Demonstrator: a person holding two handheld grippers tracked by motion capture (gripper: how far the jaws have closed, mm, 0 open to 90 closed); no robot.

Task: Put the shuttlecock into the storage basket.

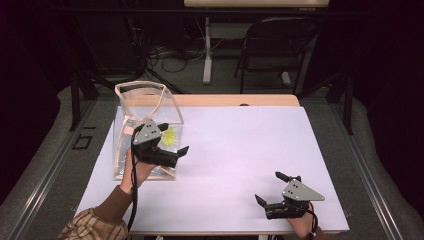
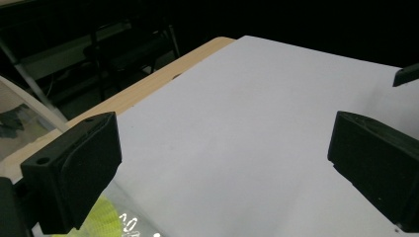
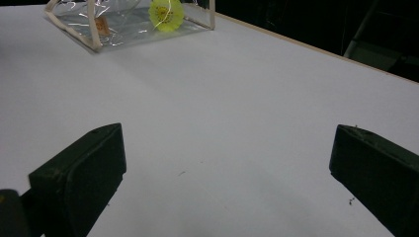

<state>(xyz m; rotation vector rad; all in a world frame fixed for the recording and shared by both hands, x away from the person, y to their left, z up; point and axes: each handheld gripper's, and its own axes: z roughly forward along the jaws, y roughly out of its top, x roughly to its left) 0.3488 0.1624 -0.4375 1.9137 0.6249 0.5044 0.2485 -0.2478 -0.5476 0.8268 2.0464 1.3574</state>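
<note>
A clear plastic bag [image 1: 131,102] with beige trim stands at the left of the white table top [image 1: 240,150]. Inside it, against its right wall, lies a yellow-green round thing [image 1: 170,136]. My left gripper [image 1: 173,138] is held by a hand at the bag's front right, open, nothing between its jaws. In the left gripper view the left gripper [image 2: 222,168] looks over bare table, the yellow-green thing [image 2: 106,222] at the lower left. My right gripper [image 1: 270,187] is open near the front right edge. The right gripper view shows the right gripper [image 3: 227,173] empty, facing the bag [image 3: 91,34] and the yellow-green thing [image 3: 165,12].
The white sheet covers a wooden table whose far edge [image 1: 240,100] shows bare wood. Behind it stand a dark folding chair [image 1: 280,45] and a table leg with cables on the floor. One jaw tip of the right gripper [image 2: 407,74] shows in the left gripper view.
</note>
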